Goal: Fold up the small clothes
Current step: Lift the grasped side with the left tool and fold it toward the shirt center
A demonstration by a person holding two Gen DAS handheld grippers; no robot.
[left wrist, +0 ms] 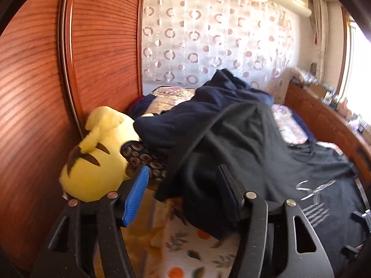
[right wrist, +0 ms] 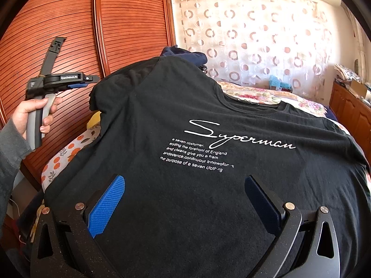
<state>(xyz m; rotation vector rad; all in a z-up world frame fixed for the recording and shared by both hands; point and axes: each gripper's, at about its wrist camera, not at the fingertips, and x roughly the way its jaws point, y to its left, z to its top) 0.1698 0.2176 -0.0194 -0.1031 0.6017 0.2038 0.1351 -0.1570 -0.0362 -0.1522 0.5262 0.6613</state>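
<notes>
At twelve o'clock of the wide-open, empty left gripper (left wrist: 183, 192), the black T-shirt (right wrist: 208, 162) sleeve (left wrist: 208, 162) lies nearest, while the right gripper (right wrist: 185, 199) hovers open.

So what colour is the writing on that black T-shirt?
White lettering on the black cotton T-shirt, clearest in the right wrist view.

The black T-shirt (right wrist: 208, 185) runs off the right wrist view's bottom edge; beneath its left shoulder, a yellow plush (right wrist: 95, 118) perhaps peeks out.
</notes>
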